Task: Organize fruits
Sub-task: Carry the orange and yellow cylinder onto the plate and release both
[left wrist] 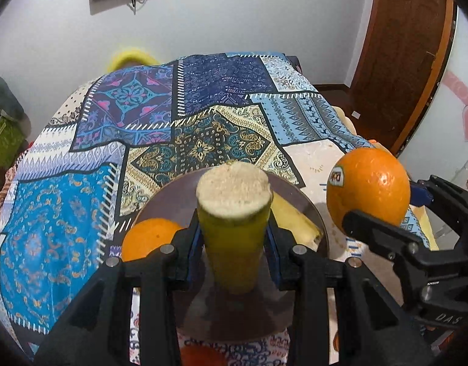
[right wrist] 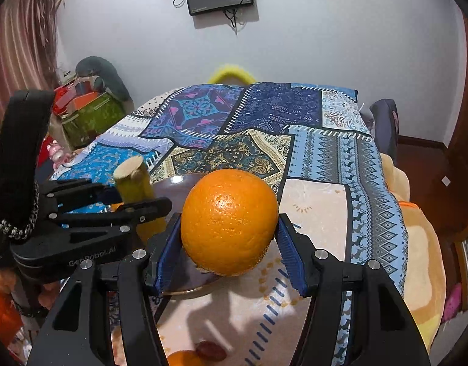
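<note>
Left gripper [left wrist: 234, 244] is clamping a sugarcane piece [left wrist: 234, 213] upright over the plate [left wrist: 298, 195]. Right gripper [right wrist: 228, 235] is gripping an orange [right wrist: 229, 221] above the plate's right rim. Plate is holding a second orange [left wrist: 148, 238] on the left and a pale yellow chunk [left wrist: 292, 219] on the right, all sitting on the patchwork blanket [left wrist: 203, 116].

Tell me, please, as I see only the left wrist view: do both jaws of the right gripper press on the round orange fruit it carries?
Observer: Yes. The right gripper has one of its jaws on each side of the round orange fruit, with the blue pads against its skin.
Operator: Thank you. Does anything lie on the bedcover below that fruit, nearer the camera?
Observer: A small dark red oval fruit lies on the pale patterned bedcover.
</note>
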`<state>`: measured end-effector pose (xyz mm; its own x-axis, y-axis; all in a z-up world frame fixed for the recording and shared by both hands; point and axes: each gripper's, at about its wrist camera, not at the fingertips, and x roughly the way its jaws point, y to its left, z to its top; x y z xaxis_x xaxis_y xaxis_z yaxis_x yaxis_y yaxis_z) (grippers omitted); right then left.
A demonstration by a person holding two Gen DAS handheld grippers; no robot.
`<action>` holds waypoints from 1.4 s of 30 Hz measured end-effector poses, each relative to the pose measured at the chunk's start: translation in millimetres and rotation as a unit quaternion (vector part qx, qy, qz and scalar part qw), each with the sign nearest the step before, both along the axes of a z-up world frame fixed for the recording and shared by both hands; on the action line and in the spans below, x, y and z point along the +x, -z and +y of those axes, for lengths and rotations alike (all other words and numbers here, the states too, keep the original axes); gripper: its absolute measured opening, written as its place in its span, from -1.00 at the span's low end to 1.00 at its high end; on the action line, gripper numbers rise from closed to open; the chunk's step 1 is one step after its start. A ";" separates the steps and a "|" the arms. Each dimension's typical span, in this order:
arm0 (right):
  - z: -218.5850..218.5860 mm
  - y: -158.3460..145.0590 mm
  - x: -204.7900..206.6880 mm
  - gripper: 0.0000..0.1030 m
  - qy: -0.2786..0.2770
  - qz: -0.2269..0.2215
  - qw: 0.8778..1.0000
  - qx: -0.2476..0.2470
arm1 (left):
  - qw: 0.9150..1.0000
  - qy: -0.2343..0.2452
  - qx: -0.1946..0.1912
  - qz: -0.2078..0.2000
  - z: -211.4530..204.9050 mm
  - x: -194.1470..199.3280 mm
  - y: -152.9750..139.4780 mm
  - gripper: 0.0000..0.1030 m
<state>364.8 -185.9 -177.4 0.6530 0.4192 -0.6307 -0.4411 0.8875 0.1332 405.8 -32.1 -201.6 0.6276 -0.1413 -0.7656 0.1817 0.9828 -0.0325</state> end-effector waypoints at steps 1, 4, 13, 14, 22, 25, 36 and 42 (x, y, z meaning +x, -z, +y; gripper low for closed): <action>-0.5 1.0 1.0 0.10 0.001 0.001 1.000 0.000 | 1.000 0.000 0.001 -0.002 -1.0 1.7 0.5 -0.30; -1.9 3.9 4.6 0.10 0.002 0.005 1.000 0.003 | 1.000 -0.002 0.002 -0.003 -1.6 6.1 1.7 -0.29; 1.6 4.8 6.7 0.10 -0.001 0.008 1.000 0.001 | 1.000 0.005 -0.010 0.005 3.1 0.2 2.0 -0.29; 2.9 3.7 5.8 0.10 -0.003 0.007 1.000 0.001 | 1.000 0.005 -0.008 0.002 4.2 -2.4 0.8 -0.29; 17.8 -0.8 2.6 0.10 -0.018 0.005 1.000 -0.005 | 1.000 -0.005 0.005 -0.026 29.8 -35.3 -13.4 -0.29; 27.7 -0.5 2.9 0.10 -0.028 0.006 1.000 -0.010 | 0.999 -0.022 -0.005 -0.024 50.8 -44.2 -15.1 -0.29; 82.7 18.5 0.4 0.10 -0.077 0.035 0.996 -0.031 | 0.998 -0.068 -0.013 -0.009 110.3 -65.7 -1.5 -0.29; 101.9 38.7 -2.2 0.10 -0.092 0.063 0.993 -0.046 | 0.998 -0.068 -0.017 -0.001 118.0 -72.7 10.3 -0.29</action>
